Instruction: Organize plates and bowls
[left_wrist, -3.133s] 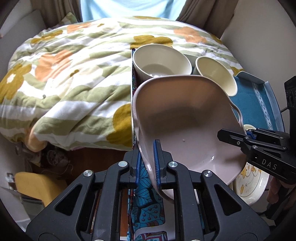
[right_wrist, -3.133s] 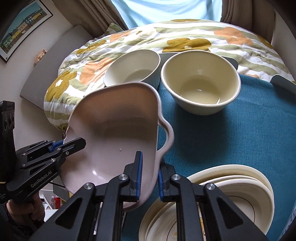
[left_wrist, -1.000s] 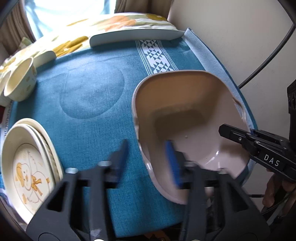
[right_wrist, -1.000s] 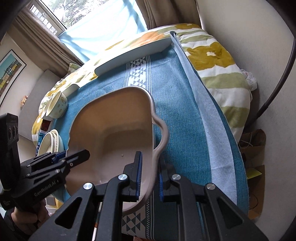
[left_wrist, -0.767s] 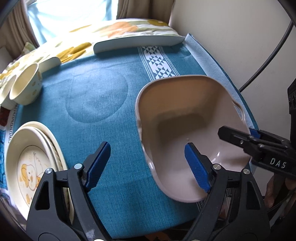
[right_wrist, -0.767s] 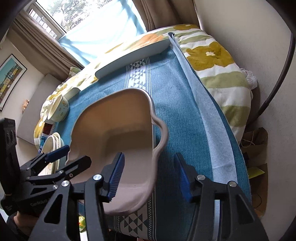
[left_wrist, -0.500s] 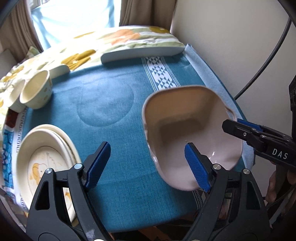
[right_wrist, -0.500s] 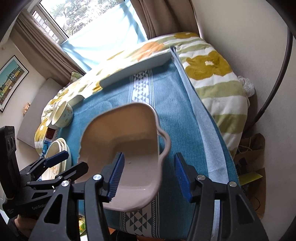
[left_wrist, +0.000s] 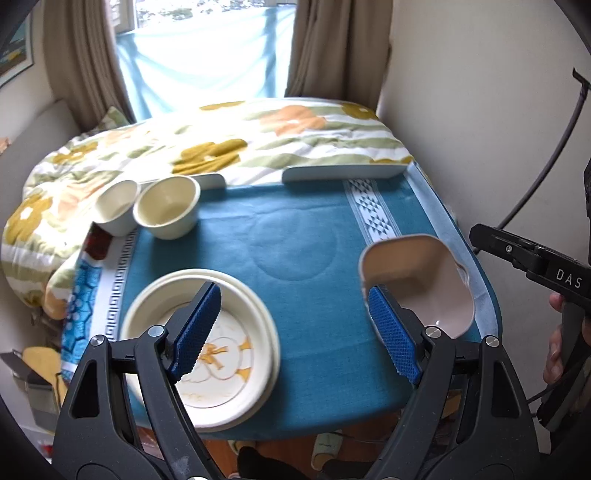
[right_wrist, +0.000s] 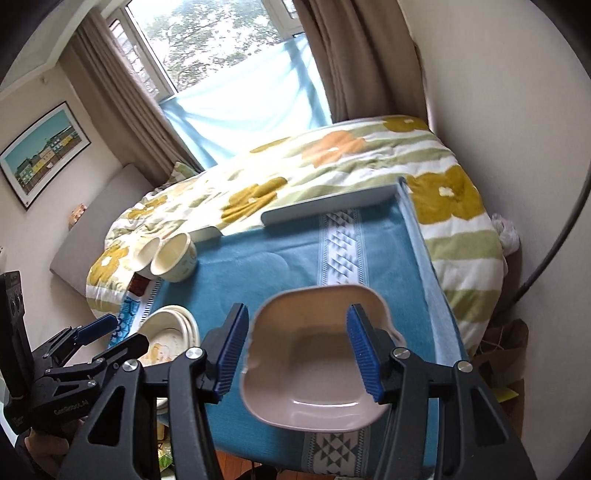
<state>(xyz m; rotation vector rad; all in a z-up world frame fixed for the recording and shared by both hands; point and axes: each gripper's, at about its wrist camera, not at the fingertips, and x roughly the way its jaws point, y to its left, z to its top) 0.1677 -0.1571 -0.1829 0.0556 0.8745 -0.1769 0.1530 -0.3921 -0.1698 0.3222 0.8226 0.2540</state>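
Observation:
The pink square dish (left_wrist: 424, 284) rests on the blue tablecloth (left_wrist: 295, 240) at the table's right front corner; it also shows in the right wrist view (right_wrist: 314, 365). My left gripper (left_wrist: 295, 332) is open and empty above the front edge, between the dish and a stack of cream plates (left_wrist: 207, 343). My right gripper (right_wrist: 295, 347) is open and empty, raised above the dish, which shows between its jaws. Two cream bowls (left_wrist: 147, 210) stand side by side at the back left; they also show in the right wrist view (right_wrist: 166, 256).
A flowered duvet (left_wrist: 221, 147) lies behind the table. Two flat white boards (left_wrist: 343, 171) sit along the table's back edge. A wall (left_wrist: 480, 110) and a black cable (left_wrist: 546, 166) are close on the right. The floor shows below the front edge.
Both grippers carried the pink dish from the left to the table's right front corner, opened, let it go and drew back and up.

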